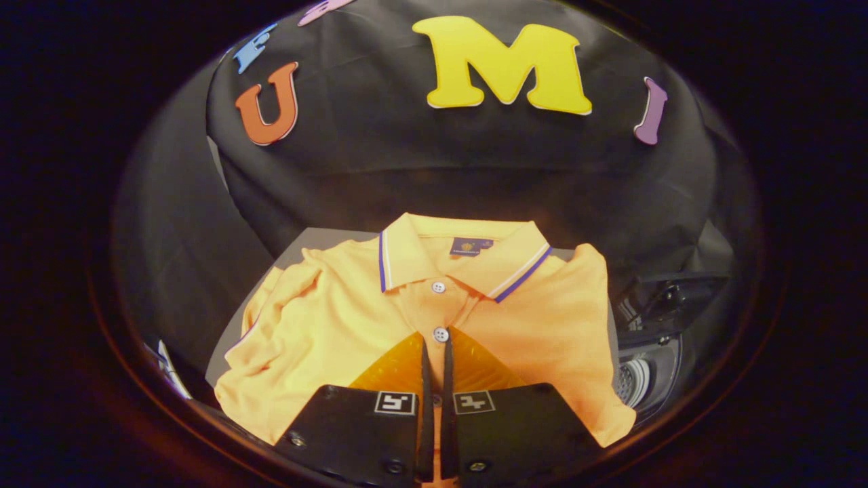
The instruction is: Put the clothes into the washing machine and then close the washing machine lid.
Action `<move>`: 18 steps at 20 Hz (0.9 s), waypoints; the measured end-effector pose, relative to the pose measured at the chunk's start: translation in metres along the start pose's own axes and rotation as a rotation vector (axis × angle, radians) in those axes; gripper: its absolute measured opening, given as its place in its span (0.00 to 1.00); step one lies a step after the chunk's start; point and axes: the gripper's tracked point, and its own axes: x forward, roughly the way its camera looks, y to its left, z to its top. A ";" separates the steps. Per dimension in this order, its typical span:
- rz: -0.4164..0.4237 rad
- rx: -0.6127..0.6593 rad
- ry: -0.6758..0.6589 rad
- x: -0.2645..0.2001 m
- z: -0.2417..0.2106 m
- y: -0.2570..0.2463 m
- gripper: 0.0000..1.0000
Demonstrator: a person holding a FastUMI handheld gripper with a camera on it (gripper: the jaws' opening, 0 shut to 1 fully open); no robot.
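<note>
We see our gripper (435,349) nearly closed on the orange polo shirt's (325,325) placket (fabric seemingly pinched between); the washing machine (644,379) sits right.

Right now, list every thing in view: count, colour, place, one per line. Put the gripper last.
polo shirt: one, orange with a blue-and-white striped collar edge and white buttons, lying flat and folded on the table, under and ahead of the fingers.
table: one, grey, bare strip showing behind the shirt's shoulder.
washing machine: one, dark with a pale drum opening, beside the shirt past its sleeve, lid raised.
booth wall: one, black cloth, beyond the table.
gripper: one, fingers nearly together over the shirt's button placket, a narrow strip of fabric between them; whether both press on it I cannot tell.
</note>
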 end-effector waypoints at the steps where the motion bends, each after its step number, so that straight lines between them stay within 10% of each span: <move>1: 0.011 0.007 -0.005 -0.001 0.000 0.000 0.06; 18: -0.017 0.051 -0.436 -0.220 0.043 -0.095 0.05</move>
